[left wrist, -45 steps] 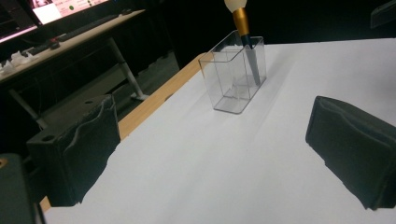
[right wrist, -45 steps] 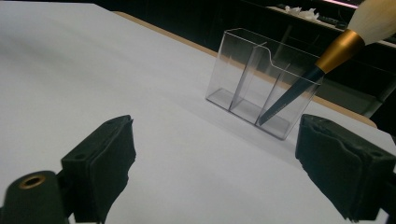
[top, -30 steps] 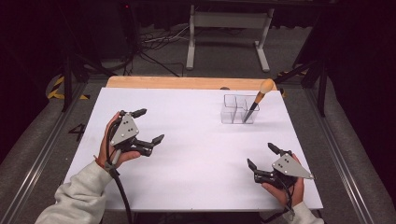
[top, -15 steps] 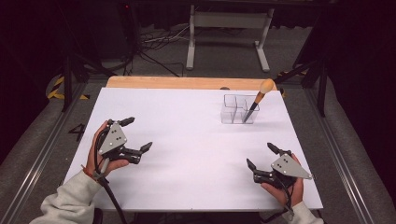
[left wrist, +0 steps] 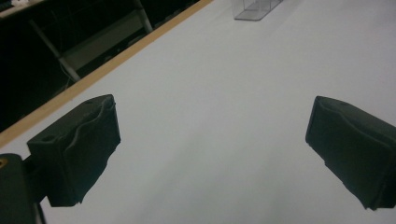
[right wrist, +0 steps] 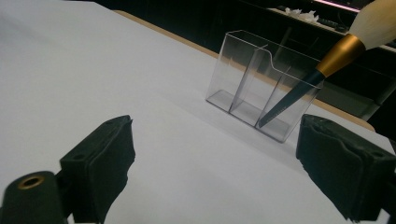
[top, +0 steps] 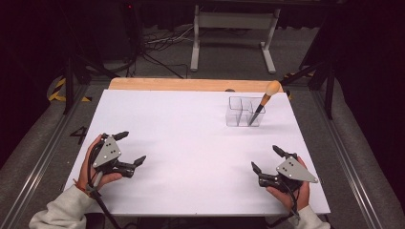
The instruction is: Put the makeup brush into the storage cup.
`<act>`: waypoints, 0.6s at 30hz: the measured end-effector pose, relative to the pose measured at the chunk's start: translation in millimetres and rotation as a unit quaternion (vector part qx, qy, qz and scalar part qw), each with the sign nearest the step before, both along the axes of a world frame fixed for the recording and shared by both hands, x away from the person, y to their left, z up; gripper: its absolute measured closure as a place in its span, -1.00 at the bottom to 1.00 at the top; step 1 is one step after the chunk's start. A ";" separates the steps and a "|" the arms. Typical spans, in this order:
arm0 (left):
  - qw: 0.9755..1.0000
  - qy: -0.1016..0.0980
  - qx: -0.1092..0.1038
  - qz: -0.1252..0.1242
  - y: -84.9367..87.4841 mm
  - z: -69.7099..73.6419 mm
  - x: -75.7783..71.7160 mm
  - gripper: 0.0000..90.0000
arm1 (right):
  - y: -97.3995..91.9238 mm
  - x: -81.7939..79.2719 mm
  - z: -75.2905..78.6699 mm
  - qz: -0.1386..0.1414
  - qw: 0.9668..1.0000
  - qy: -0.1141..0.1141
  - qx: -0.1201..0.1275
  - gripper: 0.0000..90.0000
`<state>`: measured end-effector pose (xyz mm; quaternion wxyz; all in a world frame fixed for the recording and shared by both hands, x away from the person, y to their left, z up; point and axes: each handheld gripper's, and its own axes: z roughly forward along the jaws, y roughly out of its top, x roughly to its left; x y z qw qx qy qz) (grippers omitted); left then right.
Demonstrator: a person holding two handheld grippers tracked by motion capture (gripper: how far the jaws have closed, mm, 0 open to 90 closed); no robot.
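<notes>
A makeup brush (top: 264,101) leans handle-down in the end compartment of the clear organizer (top: 240,111) on the counter (top: 191,138). Both claws sit well short of the organizer, left claw (top: 132,148) and right claw (top: 265,159) spread wide, gripping nothing.

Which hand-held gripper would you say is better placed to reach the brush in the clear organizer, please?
The right hand-held gripper: it sits open on the same side of the table as the brush in the clear organizer. The left hand-held gripper lies across the table.
</notes>
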<state>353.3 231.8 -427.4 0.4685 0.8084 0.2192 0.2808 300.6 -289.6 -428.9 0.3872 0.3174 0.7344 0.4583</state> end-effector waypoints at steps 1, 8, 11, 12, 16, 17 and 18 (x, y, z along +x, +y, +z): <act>1.000 0.006 0.000 0.002 1.5 -1.7 -0.8 -0.92 | 0.0 0.0 -0.1 0.000 1.000 0.000 0.000 -0.73; 0.999 0.037 -0.028 0.013 14.1 -16.8 -5.6 -0.91 | 0.1 -0.1 -0.8 0.002 1.000 0.001 -0.002 -0.73; 0.998 0.043 -0.042 0.020 19.4 -22.3 -11.3 -0.91 | 0.4 -0.6 -0.9 0.003 1.000 0.000 -0.005 -0.73; 0.998 0.043 -0.042 0.020 19.4 -22.3 -11.3 -0.91 | 0.4 -0.6 -0.9 0.003 1.000 0.000 -0.005 -0.73; 0.996 0.060 -0.067 0.023 23.5 -27.9 -12.3 -0.93 | -1.2 -1.4 -0.4 0.004 1.000 -0.003 -0.003 -0.74; 0.995 0.065 -0.074 0.024 23.1 -28.0 -10.8 -0.93 | -1.9 -2.0 -0.4 0.005 1.000 -0.004 -0.001 -0.74; 0.995 0.067 -0.076 0.025 22.1 -27.8 -10.5 -0.93 | -2.6 -2.0 -0.4 0.004 1.000 -0.002 0.000 -0.74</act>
